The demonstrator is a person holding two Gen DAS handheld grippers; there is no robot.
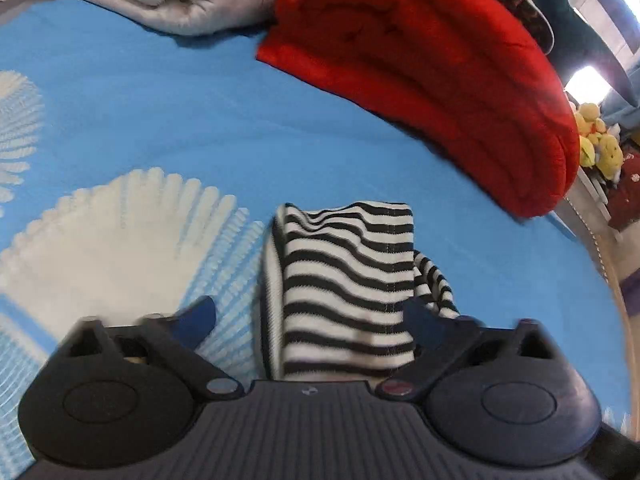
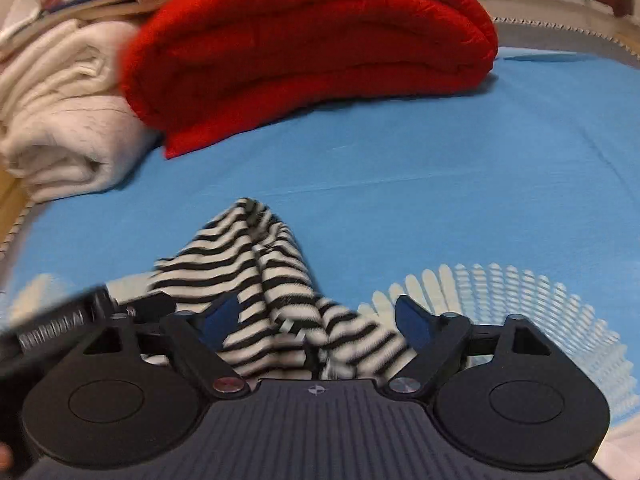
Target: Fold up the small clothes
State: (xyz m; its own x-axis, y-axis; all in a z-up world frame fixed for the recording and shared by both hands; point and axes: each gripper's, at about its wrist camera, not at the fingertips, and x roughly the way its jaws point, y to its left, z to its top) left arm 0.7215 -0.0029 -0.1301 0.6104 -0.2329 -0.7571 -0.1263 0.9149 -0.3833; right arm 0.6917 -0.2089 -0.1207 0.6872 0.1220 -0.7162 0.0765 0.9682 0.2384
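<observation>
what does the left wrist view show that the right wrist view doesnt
Only the left wrist view shows the striped garment as a flat folded panel, and a bright window. Only the right wrist view shows it bunched into a peak, with the other gripper's body at the left edge. Both share the red quilt, the white bedding and the blue sheet.

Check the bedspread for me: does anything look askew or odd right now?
The striped garment is rumpled and bunched between the right gripper jaws, not flat. In the left wrist view its folded edge sits wavy on the blue bedspread. Nothing is spilled or damaged.
</observation>
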